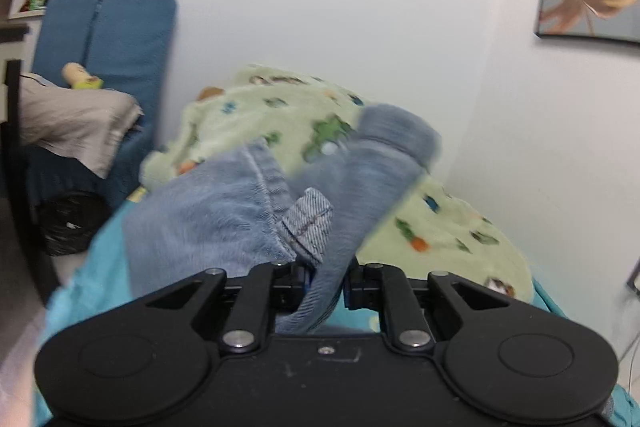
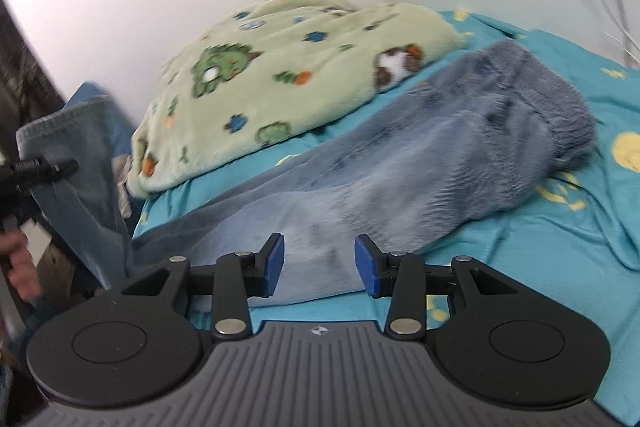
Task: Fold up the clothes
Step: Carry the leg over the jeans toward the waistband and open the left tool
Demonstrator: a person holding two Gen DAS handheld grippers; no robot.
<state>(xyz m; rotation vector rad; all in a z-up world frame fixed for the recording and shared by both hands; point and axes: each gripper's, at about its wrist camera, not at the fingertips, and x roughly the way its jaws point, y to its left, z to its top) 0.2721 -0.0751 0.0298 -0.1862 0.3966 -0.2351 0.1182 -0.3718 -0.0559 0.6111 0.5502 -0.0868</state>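
Left gripper [image 1: 327, 281] jaws clamp jeans [image 2: 400, 163]; right gripper [image 2: 320, 265] jaws apart above jeans on bed [image 2: 540, 267].

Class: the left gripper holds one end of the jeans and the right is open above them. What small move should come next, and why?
Probably lower the right gripper and close it on the jeans lying under it on the bed. Its jaws stand open and hold nothing, while the left gripper already clamps denim, so a second grip seems needed before folding.

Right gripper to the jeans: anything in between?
Nothing visible. The right gripper hangs open directly over the jeans lying on the teal sheet; the green blanket sits behind them. The left gripper already clamps one leg.
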